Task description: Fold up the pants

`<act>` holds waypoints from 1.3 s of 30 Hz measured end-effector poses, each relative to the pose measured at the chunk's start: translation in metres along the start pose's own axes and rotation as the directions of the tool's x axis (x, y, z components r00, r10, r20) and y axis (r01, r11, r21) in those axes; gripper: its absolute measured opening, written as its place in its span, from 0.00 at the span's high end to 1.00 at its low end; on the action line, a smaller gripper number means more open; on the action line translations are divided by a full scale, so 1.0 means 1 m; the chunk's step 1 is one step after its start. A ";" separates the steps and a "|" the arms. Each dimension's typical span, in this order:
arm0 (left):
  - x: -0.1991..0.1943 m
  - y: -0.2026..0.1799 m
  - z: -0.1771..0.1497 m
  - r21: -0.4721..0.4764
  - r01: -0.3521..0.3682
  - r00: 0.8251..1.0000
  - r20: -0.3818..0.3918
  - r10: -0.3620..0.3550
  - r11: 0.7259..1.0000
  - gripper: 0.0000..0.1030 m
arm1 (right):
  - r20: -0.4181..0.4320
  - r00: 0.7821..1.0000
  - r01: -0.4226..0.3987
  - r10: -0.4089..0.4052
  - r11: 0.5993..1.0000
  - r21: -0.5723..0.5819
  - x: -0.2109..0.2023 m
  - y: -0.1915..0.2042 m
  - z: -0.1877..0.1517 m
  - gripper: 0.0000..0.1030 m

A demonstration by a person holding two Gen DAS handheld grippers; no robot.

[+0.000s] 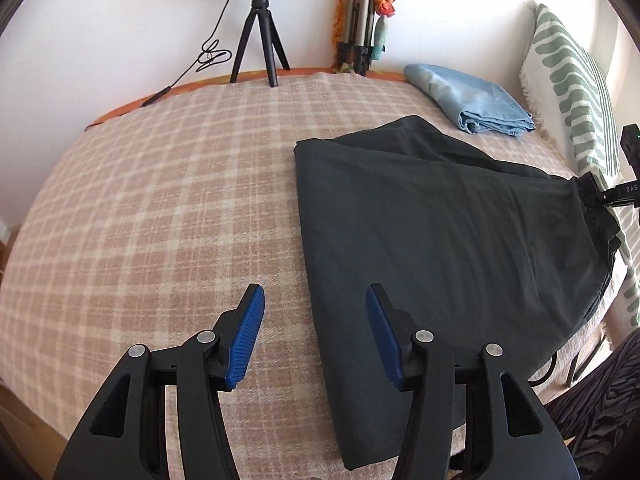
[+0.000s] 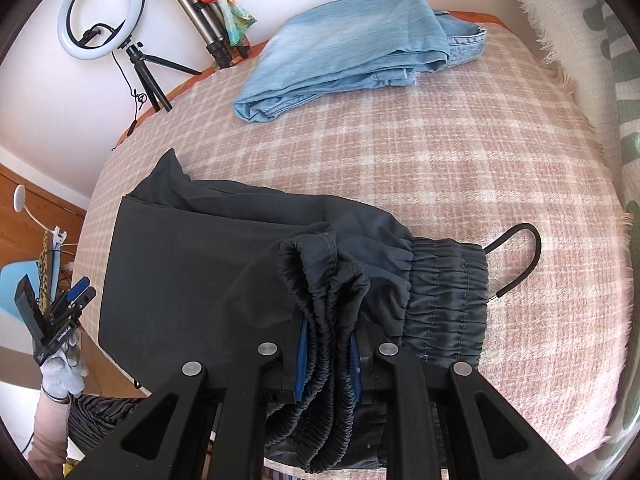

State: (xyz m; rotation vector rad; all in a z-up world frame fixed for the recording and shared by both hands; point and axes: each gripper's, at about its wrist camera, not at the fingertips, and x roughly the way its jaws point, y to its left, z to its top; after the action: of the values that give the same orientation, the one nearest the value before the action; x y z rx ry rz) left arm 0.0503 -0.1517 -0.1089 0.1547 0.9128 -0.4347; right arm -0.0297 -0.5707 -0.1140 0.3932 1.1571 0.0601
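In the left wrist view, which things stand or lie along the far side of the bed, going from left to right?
Ring light on its black tripod → folded tripod with a coloured scarf → folded blue jeans → green-patterned pillow.

Black pants (image 1: pixel 440 220) on pink-and-cream plaid blanket (image 1: pixel 160 200), light-blue jeans (image 2: pixel 352 48), green-and-white patterned pillow (image 1: pixel 572 92), blue gripper pads (image 1: pixel 248 336).

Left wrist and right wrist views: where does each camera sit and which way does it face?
Left wrist: on the open left hand-held gripper, above the dark pants' folded edge, facing the wall.
Right wrist: on the right hand-held gripper, shut on the gathered waistband; gloved left hand visible.
Shared: pants, folded jeans, ring light, plaid blanket.
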 end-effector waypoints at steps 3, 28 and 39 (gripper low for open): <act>0.002 -0.005 -0.004 0.014 0.013 1.000 -0.007 -0.012 1.000 0.50 | 0.009 1.000 -0.018 0.018 1.000 -0.001 0.001 -0.002 0.000 0.82; 0.019 -0.017 -0.016 0.050 -0.012 0.998 -0.062 0.015 0.999 0.50 | 0.168 0.957 0.251 -0.237 0.966 -0.068 -0.030 0.020 -0.025 0.61; 0.009 -0.015 -0.013 -0.001 -0.039 0.999 -0.024 0.039 0.999 0.50 | 0.265 0.956 0.179 -0.130 0.969 -0.170 -0.028 0.090 -0.028 0.44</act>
State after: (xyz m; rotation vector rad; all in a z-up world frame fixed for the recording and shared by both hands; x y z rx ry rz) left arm 0.0392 -0.1638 -0.1231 0.1764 0.9323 -0.3964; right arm -0.0526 -0.4863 -0.0691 0.1322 0.9175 -0.0158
